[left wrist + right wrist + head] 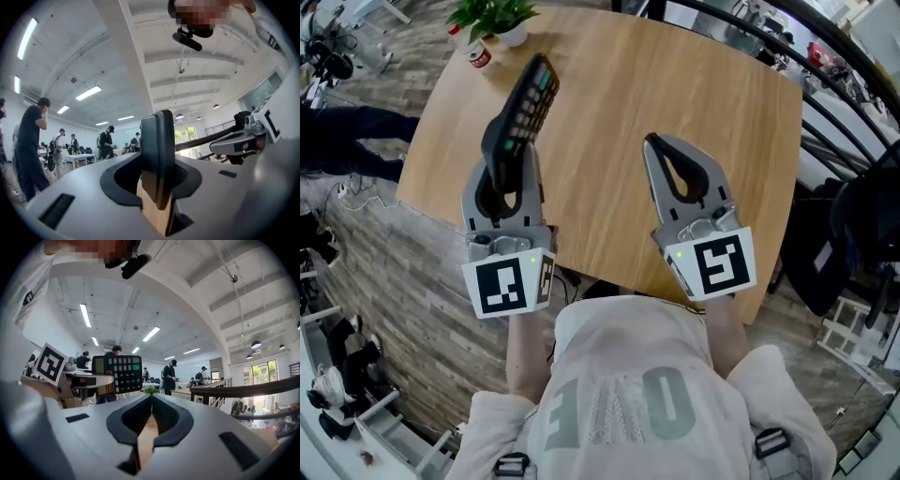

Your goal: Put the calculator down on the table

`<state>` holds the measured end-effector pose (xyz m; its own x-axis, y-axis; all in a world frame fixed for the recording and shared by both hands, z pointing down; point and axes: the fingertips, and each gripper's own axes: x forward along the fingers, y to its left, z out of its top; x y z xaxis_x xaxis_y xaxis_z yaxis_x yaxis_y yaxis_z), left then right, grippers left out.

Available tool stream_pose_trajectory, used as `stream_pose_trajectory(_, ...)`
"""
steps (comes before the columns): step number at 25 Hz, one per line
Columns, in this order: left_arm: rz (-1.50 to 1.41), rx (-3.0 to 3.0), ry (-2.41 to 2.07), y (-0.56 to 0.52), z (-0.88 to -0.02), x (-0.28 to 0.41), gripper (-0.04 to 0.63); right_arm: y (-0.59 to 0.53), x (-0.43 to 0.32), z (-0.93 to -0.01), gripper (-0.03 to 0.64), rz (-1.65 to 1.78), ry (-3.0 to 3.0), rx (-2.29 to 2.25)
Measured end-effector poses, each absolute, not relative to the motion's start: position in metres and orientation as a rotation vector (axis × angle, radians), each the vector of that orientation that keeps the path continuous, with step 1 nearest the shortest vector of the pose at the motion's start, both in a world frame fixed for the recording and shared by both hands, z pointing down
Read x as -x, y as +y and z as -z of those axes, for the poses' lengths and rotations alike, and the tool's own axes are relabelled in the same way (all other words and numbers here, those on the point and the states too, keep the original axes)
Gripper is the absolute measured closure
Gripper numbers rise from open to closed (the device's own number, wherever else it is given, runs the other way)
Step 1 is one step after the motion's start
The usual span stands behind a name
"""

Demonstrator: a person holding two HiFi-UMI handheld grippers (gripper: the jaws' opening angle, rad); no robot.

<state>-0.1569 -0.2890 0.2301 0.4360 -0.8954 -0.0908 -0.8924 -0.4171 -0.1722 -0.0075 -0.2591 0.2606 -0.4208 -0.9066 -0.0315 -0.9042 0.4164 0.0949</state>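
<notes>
A black calculator (525, 103) with grey and green keys sticks out ahead of my left gripper (508, 142), which is shut on its near end above the wooden table (675, 103). In the left gripper view the calculator (158, 157) stands edge-on between the jaws. From the right gripper view I see its key face (118, 374) at the left, held up in the air. My right gripper (654, 142) hovers over the table's middle with its tips together and nothing between them; in its own view the right gripper (151, 398) shows no gap at the tips.
A potted green plant (495, 19) and a small red-and-white can (478, 56) stand at the table's far left corner. A black railing (834, 103) runs along the right side. Several people stand in the room behind, seen in both gripper views.
</notes>
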Motion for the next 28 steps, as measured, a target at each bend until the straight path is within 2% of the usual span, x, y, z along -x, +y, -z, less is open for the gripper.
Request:
stream_pose_trajectory(11, 0.897, 2.671, 0.623, -0.391, -0.306, 0.087, 0.476, -0.301, -0.025, -0.313, 0.597, -0.055, -2.524, -1.749)
stream_pose_trajectory(16, 1.382, 2.554, 0.039, -0.389, -0.382, 0.055, 0.476, -0.311, -0.046, -0.328, 0.597, -0.158, -2.498, -1.793)
stream_pose_trajectory(21, 1.838, 2.338, -0.618, -0.362, -0.453, 0.056, 0.476, -0.309, -0.061, -0.345, 0.597, -0.249, -2.457, -1.801)
stream_pose_trajectory(28, 2.112, 2.036, -1.128, -0.329, -0.522, 0.055, 0.476, -0.308, -0.069, -0.370, 0.597, -0.337, -2.428, -1.790)
